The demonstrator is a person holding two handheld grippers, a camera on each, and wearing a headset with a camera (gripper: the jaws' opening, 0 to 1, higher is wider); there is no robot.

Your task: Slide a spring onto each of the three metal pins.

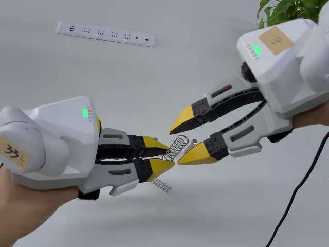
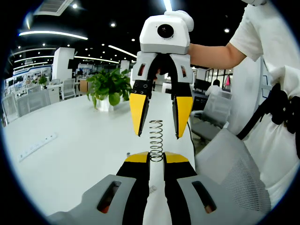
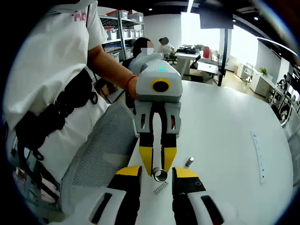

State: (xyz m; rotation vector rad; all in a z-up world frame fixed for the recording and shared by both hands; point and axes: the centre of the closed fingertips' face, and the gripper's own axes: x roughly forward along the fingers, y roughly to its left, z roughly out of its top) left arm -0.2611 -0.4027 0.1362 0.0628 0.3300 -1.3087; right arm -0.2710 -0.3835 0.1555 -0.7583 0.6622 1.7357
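My left gripper rises from the bottom of its view with its yellow-tipped jaws pinched together on the lower end of a spring, which points straight ahead out of them. Facing me, my right gripper comes in with its jaws spread, one yellow tip on each side of the spring's far end and neither clearly touching it. Beneath both lies the white table, with a power strip to the left and a potted plant behind.

table open all around; a loose spring and a pin lie on it.
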